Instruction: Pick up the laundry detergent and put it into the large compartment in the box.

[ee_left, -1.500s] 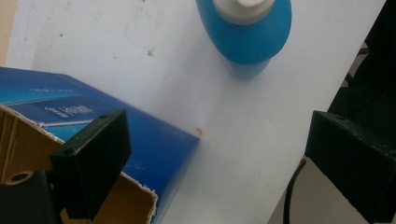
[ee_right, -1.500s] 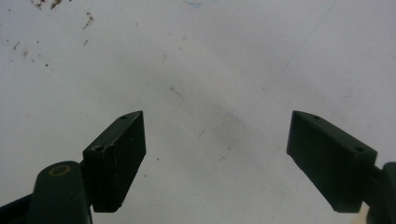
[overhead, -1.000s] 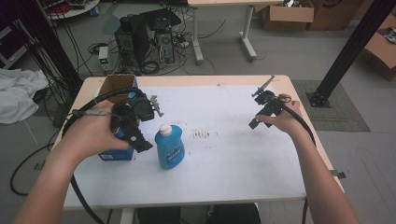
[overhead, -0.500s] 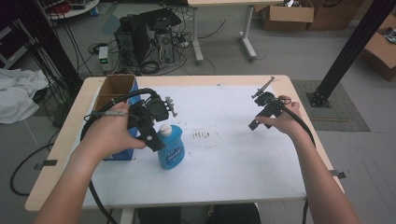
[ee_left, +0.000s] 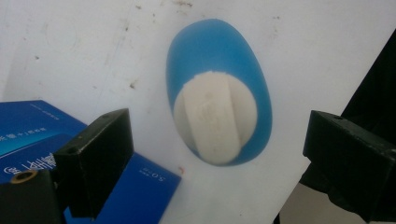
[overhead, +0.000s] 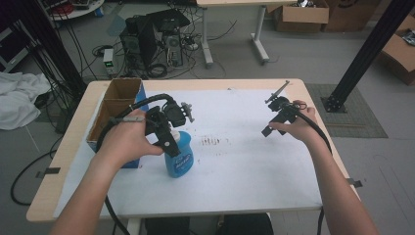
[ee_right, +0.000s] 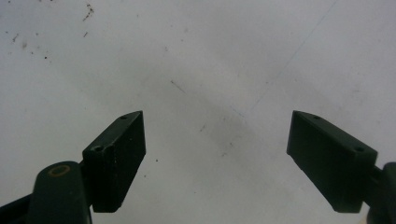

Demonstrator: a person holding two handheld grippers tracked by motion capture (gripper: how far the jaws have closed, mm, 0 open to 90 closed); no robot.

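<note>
a blue bottle (overhead: 180, 155) with a white cap (ee_left: 214, 117) stands upright on the white sheet (overhead: 244, 161) that covers the table (overhead: 63, 161), left of centre. the left gripper (overhead: 169, 132) is held right above it by the person's left hand (overhead: 125, 142), and in the left gripper view its fingers (ee_left: 98, 158) are spread wide, one on each side of the cap and well clear of it, gripping nothing. in that view a blue box (ee_left: 37, 140) lies just beside the bottle, partly behind the near finger. in the high view an open cardboard box (overhead: 115, 105) with a blue side sits at the table's left edge, near the bottle. the right gripper (overhead: 274, 117) is held by the right hand (overhead: 296, 128) over the bare right part of the sheet, well apart from the bottle; in the right gripper view its fingers (ee_right: 116, 154) are also wide open and empty, with just the lightly speckled white sheet between them. a black cable (overhead: 147, 103) loops from the left gripper.
</note>
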